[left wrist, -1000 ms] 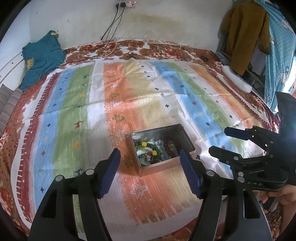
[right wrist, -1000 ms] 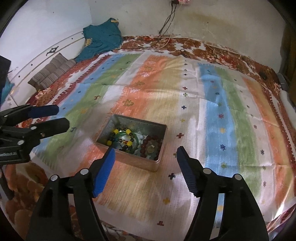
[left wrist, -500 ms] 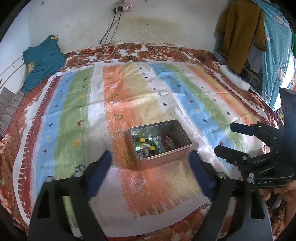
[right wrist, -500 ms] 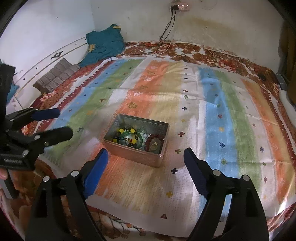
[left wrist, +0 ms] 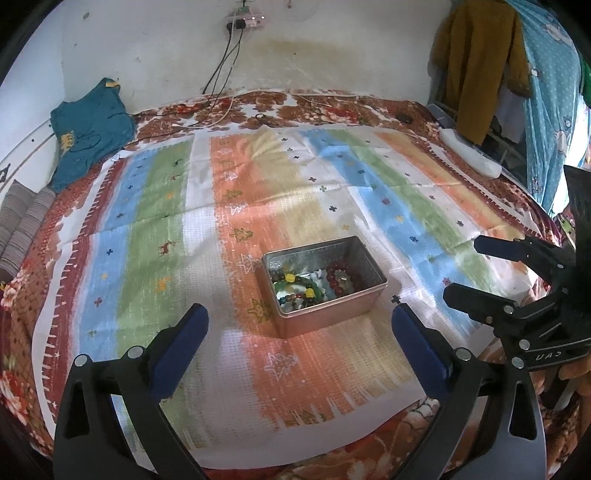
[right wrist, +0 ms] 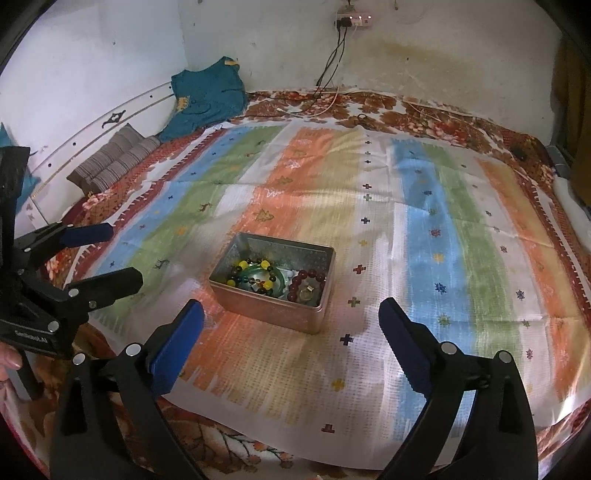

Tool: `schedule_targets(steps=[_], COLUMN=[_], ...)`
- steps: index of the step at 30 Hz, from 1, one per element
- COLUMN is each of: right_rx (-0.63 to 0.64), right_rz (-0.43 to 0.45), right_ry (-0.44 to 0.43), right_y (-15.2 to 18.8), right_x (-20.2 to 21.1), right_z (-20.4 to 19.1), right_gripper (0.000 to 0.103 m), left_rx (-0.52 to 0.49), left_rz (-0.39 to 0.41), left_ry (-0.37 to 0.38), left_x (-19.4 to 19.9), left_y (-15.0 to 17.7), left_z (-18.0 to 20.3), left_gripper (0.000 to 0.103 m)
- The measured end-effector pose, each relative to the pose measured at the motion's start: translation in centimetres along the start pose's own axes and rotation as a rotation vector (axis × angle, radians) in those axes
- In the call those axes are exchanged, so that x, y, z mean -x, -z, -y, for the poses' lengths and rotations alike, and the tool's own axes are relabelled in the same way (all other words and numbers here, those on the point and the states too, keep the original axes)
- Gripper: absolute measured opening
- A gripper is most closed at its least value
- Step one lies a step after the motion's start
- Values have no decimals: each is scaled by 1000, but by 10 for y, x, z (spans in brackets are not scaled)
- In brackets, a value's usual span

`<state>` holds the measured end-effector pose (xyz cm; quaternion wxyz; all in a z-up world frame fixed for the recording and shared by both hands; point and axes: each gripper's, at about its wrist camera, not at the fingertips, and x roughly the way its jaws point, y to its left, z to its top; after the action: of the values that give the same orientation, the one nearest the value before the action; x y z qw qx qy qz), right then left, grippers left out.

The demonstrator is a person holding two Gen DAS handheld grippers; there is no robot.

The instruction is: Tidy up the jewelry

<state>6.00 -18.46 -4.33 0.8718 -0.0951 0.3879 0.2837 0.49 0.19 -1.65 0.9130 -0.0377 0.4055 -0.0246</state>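
Stained white wall [left wrist: 332, 55], power strip [left wrist: 245, 23] with dangling cables, striped bedspread [left wrist: 147, 229], hanging clothes [left wrist: 476, 62] at right

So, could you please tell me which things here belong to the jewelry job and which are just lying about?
Job:
metal tin
beaded bracelets
dark red bracelet
left gripper, open
right gripper, open

Lying about:
teal garment
striped cushions
charging cables

One metal tin [right wrist: 274, 309]; two claws: left claw [left wrist: 299, 325], right claw [right wrist: 291, 317]; one striped cloth [right wrist: 424, 258].
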Motion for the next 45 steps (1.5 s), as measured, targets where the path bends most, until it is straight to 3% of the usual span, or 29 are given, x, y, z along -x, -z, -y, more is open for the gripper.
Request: schedule_targets(steps=[45], right_rx=[15], right_rz=[79], right_ry=[-14], right_y=[3], right_x=[19], right_z=[-7], right_gripper=[96], left_rx=[-33], left_rz=[115], left_ry=[-39], left_x=[21], left_y=[3], left_z=[6], left_gripper=[97])
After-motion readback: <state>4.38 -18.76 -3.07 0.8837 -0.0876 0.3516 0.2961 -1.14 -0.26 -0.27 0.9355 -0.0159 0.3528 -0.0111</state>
